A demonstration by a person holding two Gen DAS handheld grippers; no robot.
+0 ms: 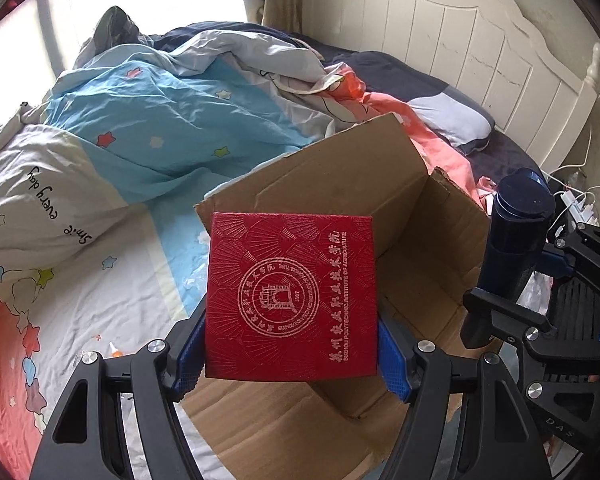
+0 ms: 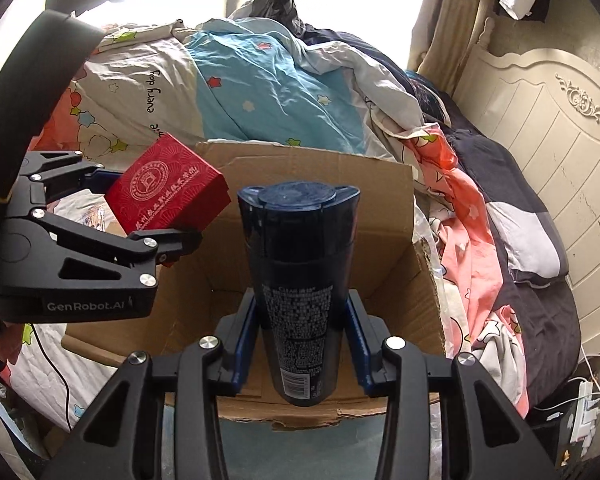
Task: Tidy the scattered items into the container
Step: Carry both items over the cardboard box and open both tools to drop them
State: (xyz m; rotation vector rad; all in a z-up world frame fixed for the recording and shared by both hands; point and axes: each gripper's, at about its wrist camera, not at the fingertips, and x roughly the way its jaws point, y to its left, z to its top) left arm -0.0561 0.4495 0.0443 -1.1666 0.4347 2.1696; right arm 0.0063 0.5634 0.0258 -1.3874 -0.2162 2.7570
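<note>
with my left claw clamped on the red box and my right claw on the dark blue bottle, both over the open cardboard box, i judge lowering and releasing comes next.

bed: pretty messy; white sheet with star print, cream headboard at the far end
box: open cardboard one, sits at the near edge of the bed, flaps up, tilted a bit
duvet: blue/white/pink with stars, bunched up in a heap just behind the box
pillow: grey and navy, up by the headboard, right of the duvet
dark sheet: navy, lies under the pillow on the headboard side
small tube: white with orange, lying on the sheet left of the box; can't tell what it is
</note>
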